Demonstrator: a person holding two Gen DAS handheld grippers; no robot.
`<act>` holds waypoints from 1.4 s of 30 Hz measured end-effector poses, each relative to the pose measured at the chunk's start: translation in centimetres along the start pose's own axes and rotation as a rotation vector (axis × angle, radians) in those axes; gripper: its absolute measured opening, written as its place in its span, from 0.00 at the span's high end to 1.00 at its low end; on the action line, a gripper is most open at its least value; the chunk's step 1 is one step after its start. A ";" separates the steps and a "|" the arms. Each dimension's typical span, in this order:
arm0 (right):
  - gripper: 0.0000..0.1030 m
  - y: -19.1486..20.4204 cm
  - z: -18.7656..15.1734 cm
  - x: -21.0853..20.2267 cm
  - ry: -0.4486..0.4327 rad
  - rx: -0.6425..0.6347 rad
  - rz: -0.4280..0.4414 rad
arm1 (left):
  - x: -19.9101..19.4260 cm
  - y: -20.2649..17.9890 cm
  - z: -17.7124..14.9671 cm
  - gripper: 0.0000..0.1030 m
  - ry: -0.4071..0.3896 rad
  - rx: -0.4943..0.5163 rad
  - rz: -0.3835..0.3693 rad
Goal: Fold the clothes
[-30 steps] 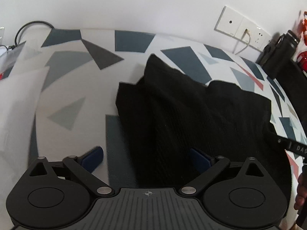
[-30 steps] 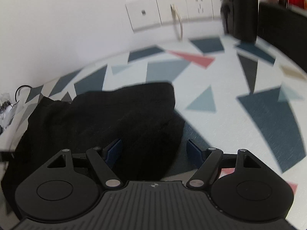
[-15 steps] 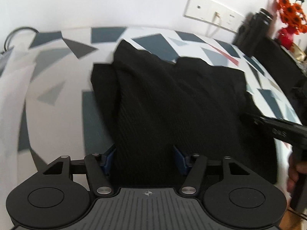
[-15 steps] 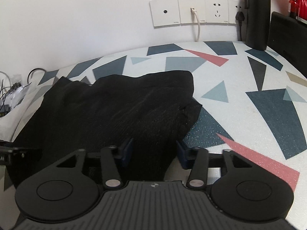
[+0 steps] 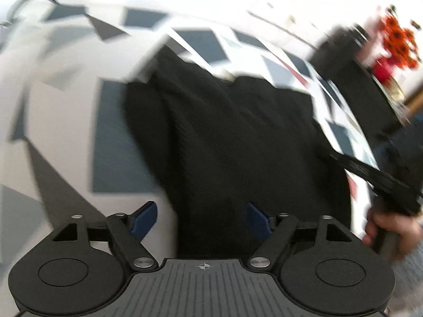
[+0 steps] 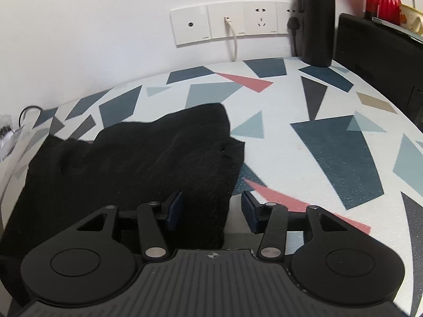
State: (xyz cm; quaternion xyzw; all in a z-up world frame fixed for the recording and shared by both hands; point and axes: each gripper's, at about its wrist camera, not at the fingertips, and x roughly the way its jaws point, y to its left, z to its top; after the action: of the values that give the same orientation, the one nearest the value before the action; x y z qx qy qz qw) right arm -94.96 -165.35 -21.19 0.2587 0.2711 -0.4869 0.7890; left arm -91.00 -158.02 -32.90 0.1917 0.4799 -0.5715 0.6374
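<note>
Black garment lies folded on my patterned table, left of centre. My left gripper is spread wide, cloth between its fingers, ungripped. My right gripper is likewise released, straddling the garment's near edge. Left view is blurred.

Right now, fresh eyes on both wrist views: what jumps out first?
The black knit garment dominates, lying rumpled on the triangle-patterned tablecloth with its near edge running between the open blue-padded fingers of both the left gripper and the right gripper. Next comes the black bottle standing at the back right by the wall sockets, and a red vase of orange flowers behind it.
</note>
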 end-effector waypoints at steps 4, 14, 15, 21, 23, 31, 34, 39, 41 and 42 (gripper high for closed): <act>0.24 -0.6 0.4 -0.4 -0.021 0.014 0.012 | 0.8 0.8 1.9 0.27 -0.030 0.007 0.074; 0.11 0.8 0.1 1.1 0.053 -0.073 0.039 | 4.6 -0.5 4.9 0.01 -0.015 0.081 0.211; 0.10 1.0 0.1 1.3 0.061 -0.084 0.040 | 4.7 -0.7 4.9 0.01 -0.018 0.082 0.218; 0.01 1.9 -0.2 2.3 0.104 -0.128 0.051 | 4.8 -0.9 4.4 0.01 -0.037 0.102 0.230; 0.00 1.7 -0.3 2.3 0.097 -0.111 0.054 | 4.8 -0.9 4.4 0.01 -0.037 0.109 0.230; 0.00 2.0 -0.1 2.5 0.103 -0.114 0.035 | 4.7 -1.1 3.4 0.01 -0.089 0.090 0.246; 0.00 2.1 -0.1 2.6 0.104 -0.110 0.032 | 4.6 -1.4 3.0 0.01 -0.111 0.079 0.259; 0.00 2.1 -0.4 2.4 0.084 -0.113 0.033 | 4.6 -1.3 2.9 0.01 -0.110 0.092 0.257; 0.00 2.1 -0.6 2.3 0.075 -0.115 0.033 | 4.6 -1.4 2.9 0.01 -0.110 0.097 0.256; 0.00 2.1 -0.7 2.2 0.073 -0.114 0.032 | 4.6 -1.3 2.9 0.01 -0.113 0.098 0.255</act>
State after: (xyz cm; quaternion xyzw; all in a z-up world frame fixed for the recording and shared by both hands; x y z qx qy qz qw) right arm -92.32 -165.50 -22.89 0.2352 0.3228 -0.4483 0.7997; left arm -91.62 -163.14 -34.96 0.2498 0.3866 -0.5185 0.7207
